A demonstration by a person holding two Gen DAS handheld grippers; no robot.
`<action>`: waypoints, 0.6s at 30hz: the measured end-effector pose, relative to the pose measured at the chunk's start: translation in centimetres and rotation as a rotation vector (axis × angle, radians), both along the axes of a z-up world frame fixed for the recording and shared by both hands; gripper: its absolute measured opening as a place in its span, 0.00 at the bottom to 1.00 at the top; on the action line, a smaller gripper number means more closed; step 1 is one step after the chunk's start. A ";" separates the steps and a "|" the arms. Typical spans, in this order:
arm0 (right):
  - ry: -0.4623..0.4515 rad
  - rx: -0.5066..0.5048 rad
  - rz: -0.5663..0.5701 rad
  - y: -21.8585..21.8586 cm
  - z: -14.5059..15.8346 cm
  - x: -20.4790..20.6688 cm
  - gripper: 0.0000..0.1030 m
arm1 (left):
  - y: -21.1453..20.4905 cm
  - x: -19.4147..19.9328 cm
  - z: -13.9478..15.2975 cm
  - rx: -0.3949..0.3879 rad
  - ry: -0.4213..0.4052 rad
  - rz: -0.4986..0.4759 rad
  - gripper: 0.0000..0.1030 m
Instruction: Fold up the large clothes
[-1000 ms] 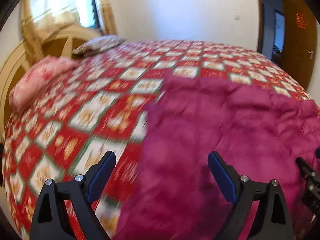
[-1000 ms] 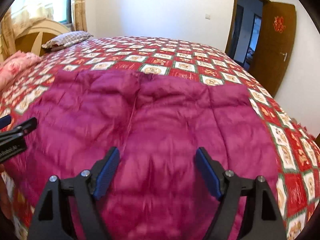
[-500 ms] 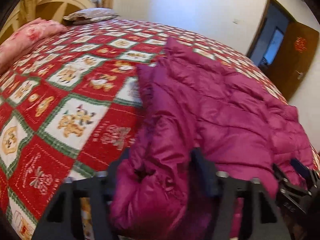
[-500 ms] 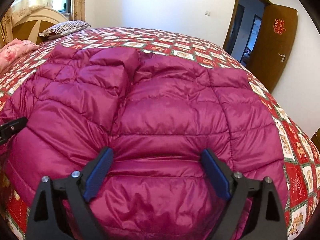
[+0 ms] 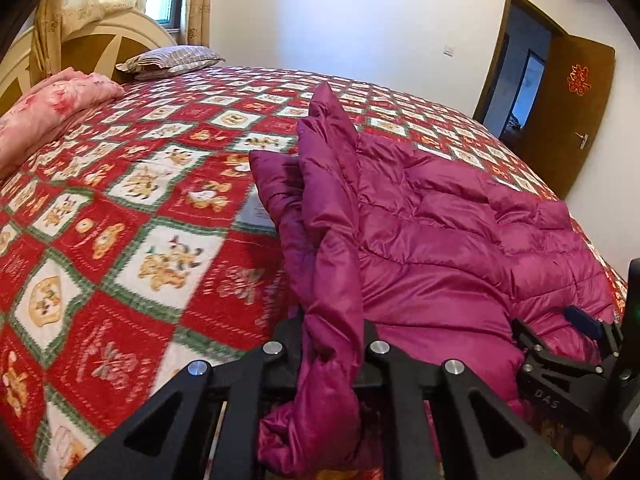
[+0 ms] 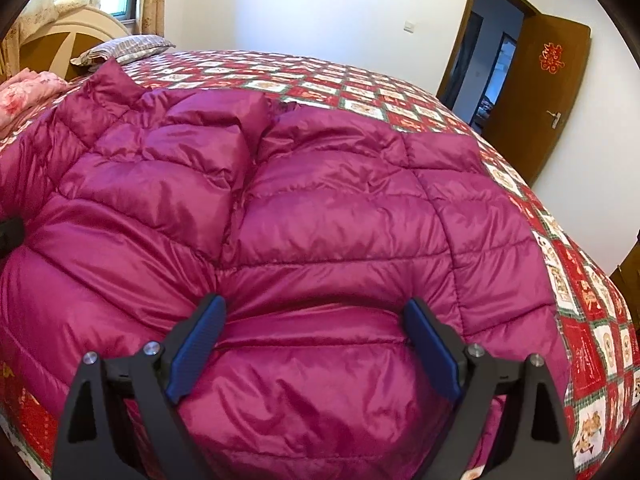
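Observation:
A magenta quilted down jacket point(image 6: 320, 216) lies spread on the bed; it also shows in the left wrist view point(image 5: 440, 240). My left gripper point(image 5: 332, 328) is shut on the jacket's near left edge, with a fold of fabric bunched between the fingers and lifted slightly. My right gripper point(image 6: 316, 336) is open, its blue pads on either side of the jacket's near hem, touching the puffy fabric. The right gripper also shows at the right edge of the left wrist view point(image 5: 576, 344).
The bed has a red, white and green patterned bedspread point(image 5: 140, 208). A pink folded quilt point(image 5: 48, 112) and a striped pillow point(image 5: 172, 60) lie by the headboard at the far left. A brown door point(image 6: 532, 92) stands open at the right.
My left gripper has moved onto the jacket's left edge and shut on it, bunching the fabric. My right gripper has come down close to the near hem and stays open.

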State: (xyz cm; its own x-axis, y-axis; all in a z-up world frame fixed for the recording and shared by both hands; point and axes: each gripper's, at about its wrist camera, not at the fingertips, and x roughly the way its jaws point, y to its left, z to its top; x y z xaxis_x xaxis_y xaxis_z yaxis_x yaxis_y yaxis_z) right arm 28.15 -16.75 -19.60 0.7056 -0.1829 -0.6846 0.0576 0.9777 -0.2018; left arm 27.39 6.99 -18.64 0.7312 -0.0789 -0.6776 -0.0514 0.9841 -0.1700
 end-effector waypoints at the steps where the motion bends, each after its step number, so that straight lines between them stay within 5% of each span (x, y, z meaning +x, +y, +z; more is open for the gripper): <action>1: -0.002 -0.003 0.009 0.6 0.0 -0.2 0.90 | 0.4 -0.3 0.2 -0.001 -0.003 0.006 0.11; 10: -0.076 0.148 0.166 1.8 3.4 -4.2 0.88 | 5.6 -3.7 5.7 0.070 -0.089 0.089 0.10; 18: -0.155 0.191 -0.117 -11.7 5.5 -5.1 0.90 | -2.7 -4.6 12.3 0.154 -0.251 -0.042 0.10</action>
State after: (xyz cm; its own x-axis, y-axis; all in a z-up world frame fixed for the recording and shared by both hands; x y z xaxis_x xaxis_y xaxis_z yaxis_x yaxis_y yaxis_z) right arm 23.02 -28.47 -14.10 0.7860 -0.1478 -0.6003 0.1887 0.9820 0.0052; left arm 22.83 4.26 -6.39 0.8759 -0.0232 -0.4819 0.0152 0.9997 -0.0205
